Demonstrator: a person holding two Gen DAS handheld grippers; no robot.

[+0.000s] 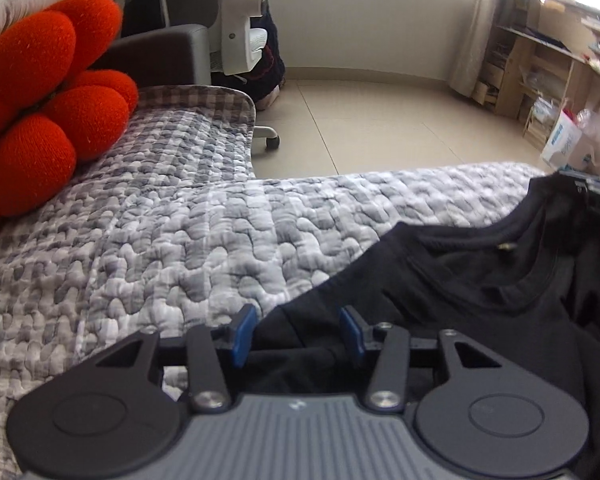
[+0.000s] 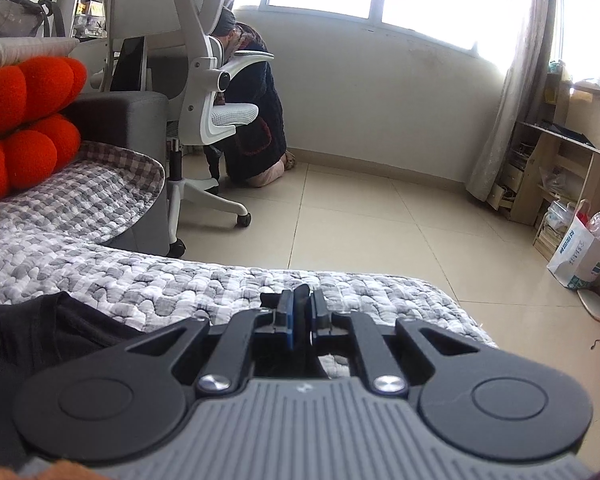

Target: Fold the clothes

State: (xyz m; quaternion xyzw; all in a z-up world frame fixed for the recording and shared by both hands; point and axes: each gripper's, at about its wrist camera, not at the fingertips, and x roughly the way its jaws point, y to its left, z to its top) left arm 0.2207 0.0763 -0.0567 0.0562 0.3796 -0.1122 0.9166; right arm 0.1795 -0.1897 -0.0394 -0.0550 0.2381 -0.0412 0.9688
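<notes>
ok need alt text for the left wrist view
The left gripper, fingers open, sits over the shoulder edge of a black t-shirt lying on a grey checked quilt. A red flower-shaped cushion lies at left, a white office chair behind.

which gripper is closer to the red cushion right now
Left. The left gripper sits open over the black shirt, nearer the red cushion; the right gripper is farther out.

The right claw (image 2: 301,312) is pinched on a strip of black shirt (image 2: 40,328) above the grey quilted bed (image 2: 180,276); an orange cushion (image 2: 24,120) lies at the bed's far left.
</notes>
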